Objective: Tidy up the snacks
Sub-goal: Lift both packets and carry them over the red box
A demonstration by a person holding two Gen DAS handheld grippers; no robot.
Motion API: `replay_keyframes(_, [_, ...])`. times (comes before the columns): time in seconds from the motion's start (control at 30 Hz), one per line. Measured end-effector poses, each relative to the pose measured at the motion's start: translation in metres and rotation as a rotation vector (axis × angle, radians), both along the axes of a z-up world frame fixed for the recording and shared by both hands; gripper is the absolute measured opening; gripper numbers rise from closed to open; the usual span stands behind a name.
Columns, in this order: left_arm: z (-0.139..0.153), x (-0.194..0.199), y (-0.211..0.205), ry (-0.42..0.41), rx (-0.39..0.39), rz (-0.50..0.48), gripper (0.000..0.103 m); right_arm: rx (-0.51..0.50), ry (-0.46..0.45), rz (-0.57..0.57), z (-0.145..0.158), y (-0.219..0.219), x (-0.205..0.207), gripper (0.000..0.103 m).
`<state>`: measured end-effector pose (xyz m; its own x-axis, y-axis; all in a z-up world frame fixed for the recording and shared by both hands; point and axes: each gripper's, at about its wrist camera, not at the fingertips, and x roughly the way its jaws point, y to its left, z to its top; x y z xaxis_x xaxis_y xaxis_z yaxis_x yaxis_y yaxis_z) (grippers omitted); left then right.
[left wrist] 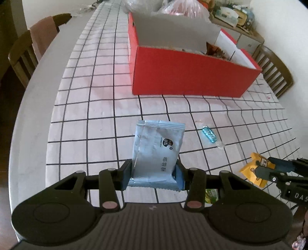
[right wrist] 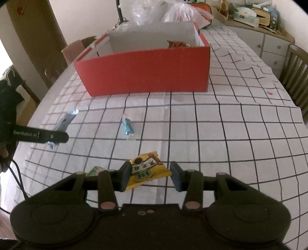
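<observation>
My left gripper [left wrist: 154, 171] is shut on the lower part of a light blue snack packet [left wrist: 157, 150], which stands upright above the checked tablecloth. From the right wrist view the same packet [right wrist: 65, 121] shows at the far left, beside the left gripper [right wrist: 48, 136]. My right gripper [right wrist: 151, 173] is shut on a yellow snack packet [right wrist: 148, 171], pads on its two ends. The left wrist view shows that packet [left wrist: 254, 173] at the lower right, with the right gripper [left wrist: 269, 169] on it. A red open box [left wrist: 182, 77] [right wrist: 146, 71] stands ahead with some snacks inside.
A blue wrapped candy [left wrist: 208, 134] [right wrist: 128, 127] lies on the cloth between the grippers and the box. A green packet [right wrist: 95, 171] [left wrist: 211, 195] lies beside the right gripper. Plastic bags [right wrist: 184, 11] sit behind the box; wooden chairs [left wrist: 275, 73] flank the table.
</observation>
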<state>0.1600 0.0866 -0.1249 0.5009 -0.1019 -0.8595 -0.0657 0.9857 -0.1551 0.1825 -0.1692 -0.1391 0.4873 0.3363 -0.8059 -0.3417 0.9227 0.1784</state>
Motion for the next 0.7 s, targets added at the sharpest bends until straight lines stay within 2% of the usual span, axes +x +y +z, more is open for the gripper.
replay_keyframes(0.37, [0.052,-0.006,0.001,-0.104,-0.013,-0.005,0.045,0.054,-0.126,-0.035,0.057,0.002,0.0,0.042])
replay_keyframes(0.7, [0.095,0.032,-0.012,-0.195,0.034,-0.023,0.045,0.057,-0.254,-0.026,0.108,0.012,0.046,0.042])
